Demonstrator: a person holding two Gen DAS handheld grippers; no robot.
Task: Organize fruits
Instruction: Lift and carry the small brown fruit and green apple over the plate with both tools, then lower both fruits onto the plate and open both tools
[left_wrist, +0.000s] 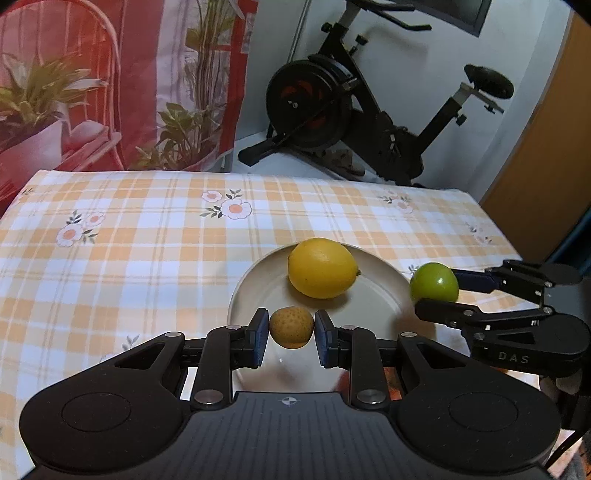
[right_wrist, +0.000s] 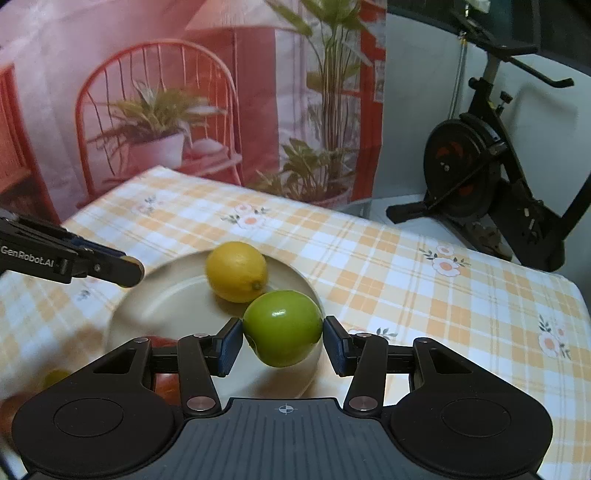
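A cream plate rests on the checked tablecloth with a yellow lemon lying on it. My left gripper is shut on a small speckled orange-yellow fruit, held above the plate's near side. My right gripper is shut on a green round fruit over the plate's right rim. The right gripper also shows at the right edge of the left wrist view, and the left gripper's fingers reach in from the left in the right wrist view.
Red and yellowish fruits lie blurred near the plate's front left, partly hidden by my right gripper. A black exercise bike stands beyond the table's far edge. A printed backdrop hangs behind. The tablecloth stretches bare to the left.
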